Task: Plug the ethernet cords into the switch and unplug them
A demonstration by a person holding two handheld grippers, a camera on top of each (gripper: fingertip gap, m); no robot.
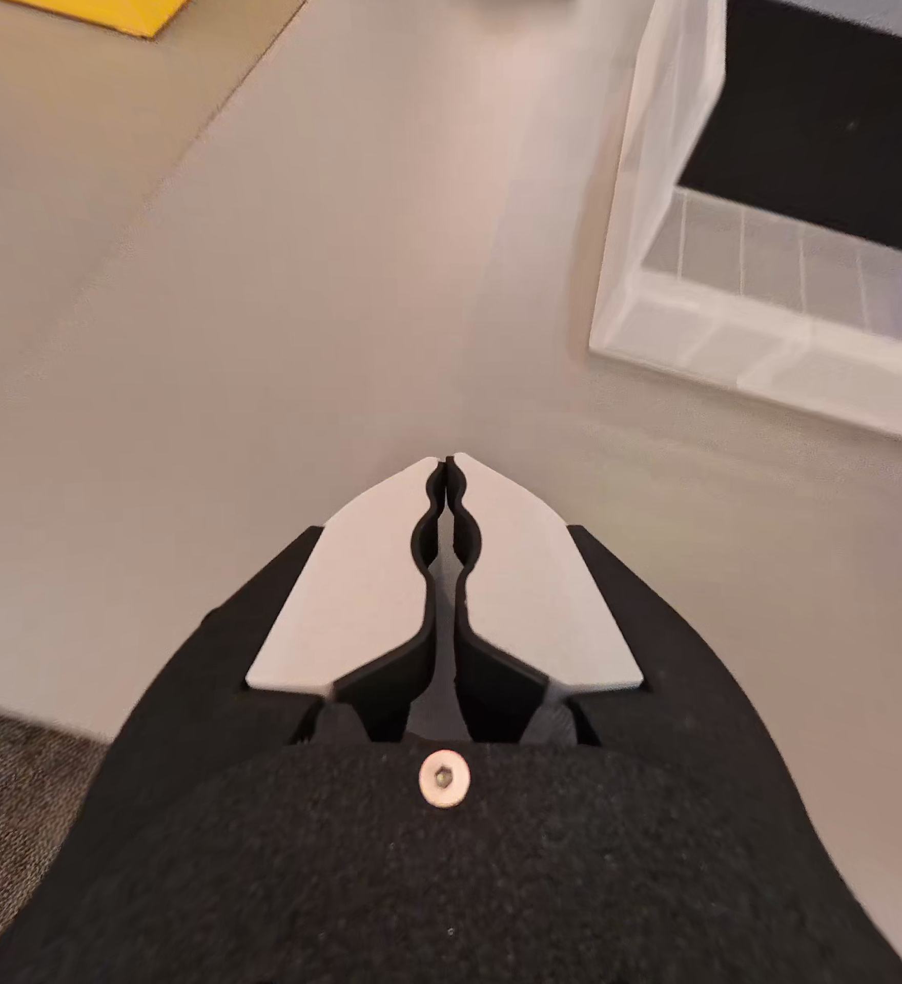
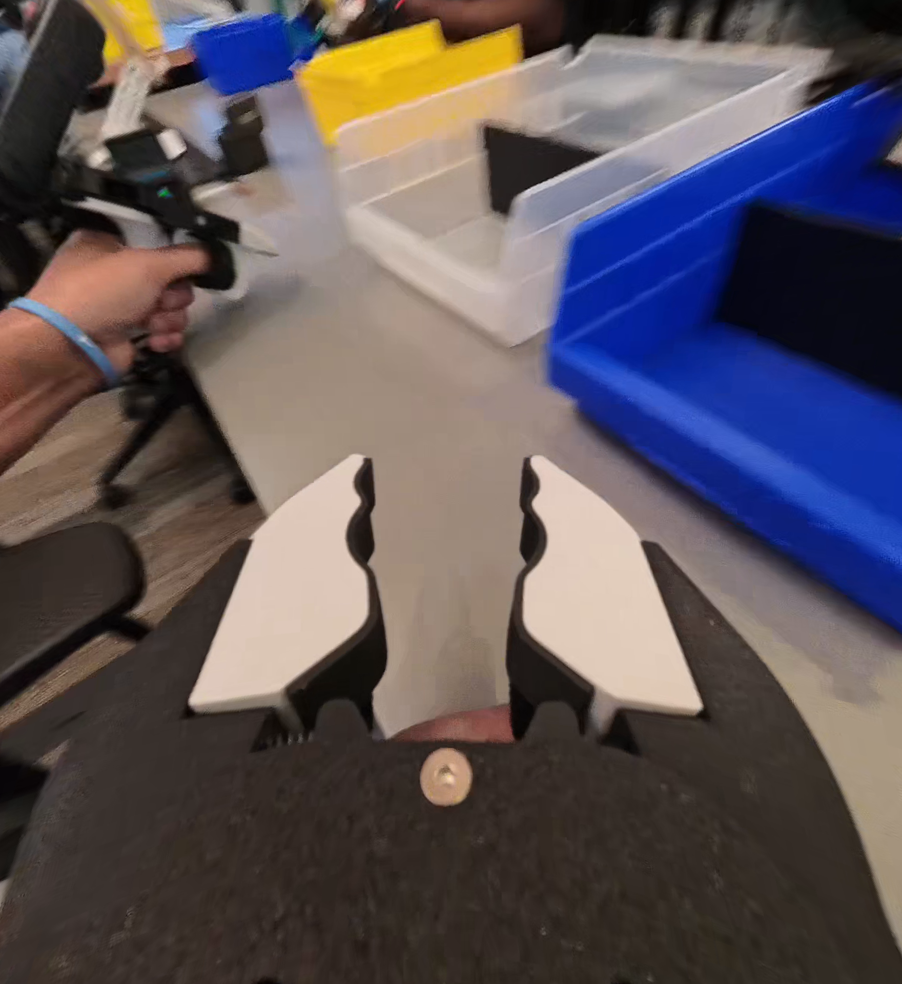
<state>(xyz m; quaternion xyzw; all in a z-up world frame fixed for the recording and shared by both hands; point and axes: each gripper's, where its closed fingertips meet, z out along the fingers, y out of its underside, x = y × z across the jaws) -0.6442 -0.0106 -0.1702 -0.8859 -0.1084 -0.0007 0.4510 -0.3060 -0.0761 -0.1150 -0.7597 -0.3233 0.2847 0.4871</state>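
No ethernet cord or switch shows in either view. My left gripper (image 1: pixel 447 459) is shut, its pads pressed together with nothing between them, above the bare grey table (image 1: pixel 331 266). My right gripper (image 2: pixel 446 468) is open with nothing between its fingers, over the grey table (image 2: pixel 411 372). The left gripper also shows in the right wrist view (image 2: pixel 257 247), held in a person's hand (image 2: pixel 119 298) at the table's left edge; its fingertips are blurred there.
A clear plastic bin (image 1: pixel 757 341) with a black inside stands to the right in the left wrist view. In the right wrist view a clear bin (image 2: pixel 438 255), a blue bin (image 2: pixel 704 426) and a yellow bin (image 2: pixel 385 69) stand on the table. A black chair (image 2: pixel 39 601) is at the left. My hands' fingertips stand some 35 cm from each other.
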